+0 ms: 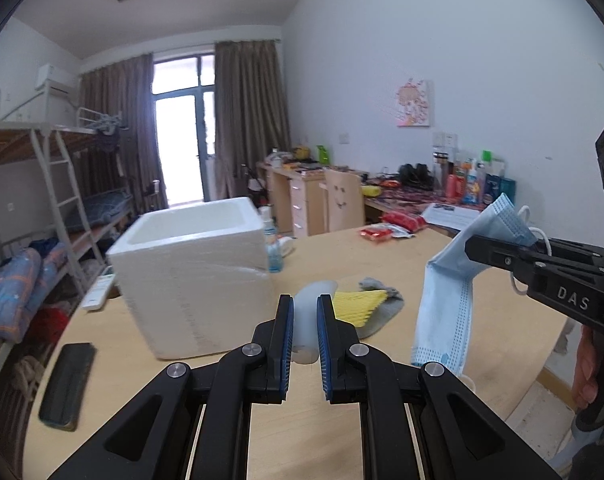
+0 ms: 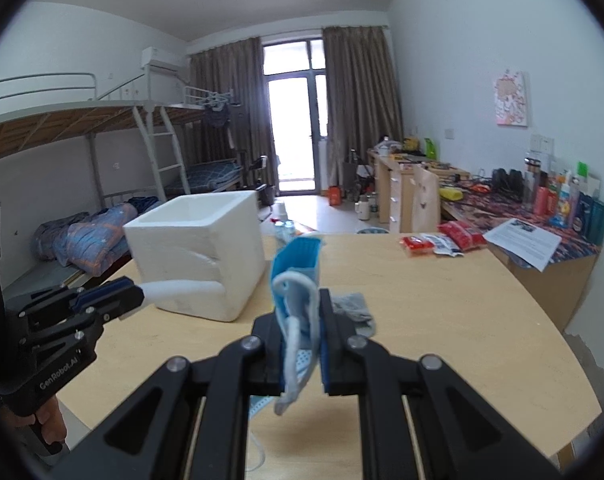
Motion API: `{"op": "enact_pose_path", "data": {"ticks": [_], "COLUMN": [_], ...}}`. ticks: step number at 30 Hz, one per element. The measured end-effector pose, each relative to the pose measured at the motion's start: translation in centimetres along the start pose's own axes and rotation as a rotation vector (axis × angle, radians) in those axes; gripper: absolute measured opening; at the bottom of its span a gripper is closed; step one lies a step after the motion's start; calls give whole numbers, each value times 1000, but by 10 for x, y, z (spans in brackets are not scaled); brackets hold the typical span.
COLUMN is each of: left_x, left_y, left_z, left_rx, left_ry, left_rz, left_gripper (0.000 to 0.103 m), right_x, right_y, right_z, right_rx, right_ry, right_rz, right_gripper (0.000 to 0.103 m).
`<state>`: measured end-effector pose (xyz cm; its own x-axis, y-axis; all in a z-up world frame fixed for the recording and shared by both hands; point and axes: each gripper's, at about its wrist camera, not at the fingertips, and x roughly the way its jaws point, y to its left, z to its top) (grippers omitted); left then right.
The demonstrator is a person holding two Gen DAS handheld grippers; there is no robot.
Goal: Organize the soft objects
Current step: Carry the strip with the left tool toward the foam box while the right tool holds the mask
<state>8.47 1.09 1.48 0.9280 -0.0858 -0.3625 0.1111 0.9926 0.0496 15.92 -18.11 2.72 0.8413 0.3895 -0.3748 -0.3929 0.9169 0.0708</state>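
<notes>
My right gripper point(image 2: 301, 300) is shut on a blue face mask point(image 2: 298, 276) and holds it above the wooden table point(image 2: 442, 320); in the left wrist view the mask point(image 1: 448, 300) hangs down from the right gripper point(image 1: 478, 246). My left gripper point(image 1: 305, 306) is shut on a pale white soft piece point(image 1: 306, 320); it also shows in the right wrist view point(image 2: 178, 288) sticking out of the left gripper point(image 2: 136, 294). A white foam box point(image 1: 190, 280) stands open on the table to the left. A yellow cloth point(image 1: 360, 306) lies on a grey cloth point(image 1: 382, 312) on the table.
A black rectangular object point(image 1: 66, 384) lies near the table's left edge. A blue-capped bottle point(image 1: 272, 240) stands behind the box. Red packets point(image 1: 394, 228) lie at the far side. A cluttered desk point(image 2: 542, 216) and bunk beds point(image 2: 82, 160) lie beyond.
</notes>
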Motion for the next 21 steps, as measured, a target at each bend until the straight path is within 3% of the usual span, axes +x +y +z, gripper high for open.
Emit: {"op": "enact_pose_path", "data": {"ticks": [8, 21], "left_x": [-17, -42], "left_y": [22, 51], "left_z": [-6, -15], "left_rx": [-62, -121], "left_ry": [-9, -16], "left_rz": [129, 238], "left_gripper": [13, 13], "right_x": [7, 14], "right_y": [30, 68], "right_z": [5, 5], "right_rx": [-49, -107], "right_ry": [-6, -16], "right_rz": [99, 222], "right_gripper": [15, 15]}}
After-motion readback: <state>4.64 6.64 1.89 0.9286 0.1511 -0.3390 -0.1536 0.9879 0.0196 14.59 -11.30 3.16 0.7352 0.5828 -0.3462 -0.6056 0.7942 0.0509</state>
